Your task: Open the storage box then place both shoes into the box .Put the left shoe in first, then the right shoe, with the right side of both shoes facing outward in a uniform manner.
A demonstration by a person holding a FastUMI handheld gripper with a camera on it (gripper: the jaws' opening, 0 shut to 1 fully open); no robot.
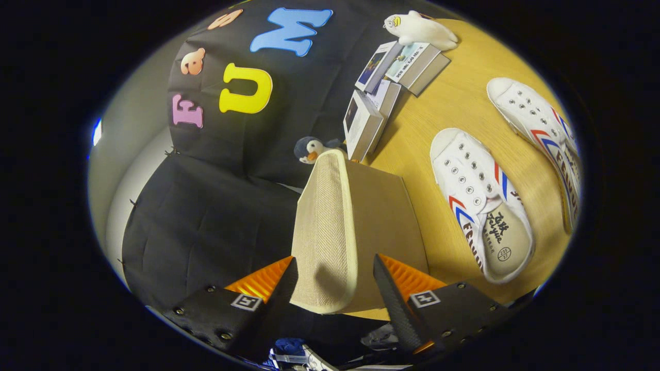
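Black cloth hangs as the booth's wall (216, 216) behind a wooden tabletop (454, 111). At the near end of the scene the gripper (335, 281) has its two fingers (281, 288) spread apart, one on each side of the storage box (356, 226), a beige fabric box with a cream woven lid (325, 226) facing the camera. The lid's lower edge sits between the fingertips; whether either finger touches it I cannot tell, and they do not press on it together.

Beyond the fingers and off to the right, two white shoes with red and blue stripes lie on the tabletop. The nearer shoe (479, 206) rests just beside the box, its opening upward. The farther shoe (541, 134) lies apart from it, farther right.

Past the box, a small penguin toy (312, 149) peeks over the lid's top edge. Near it stand several small boxes (368, 121), and a white plush animal (420, 28) lies beyond them.
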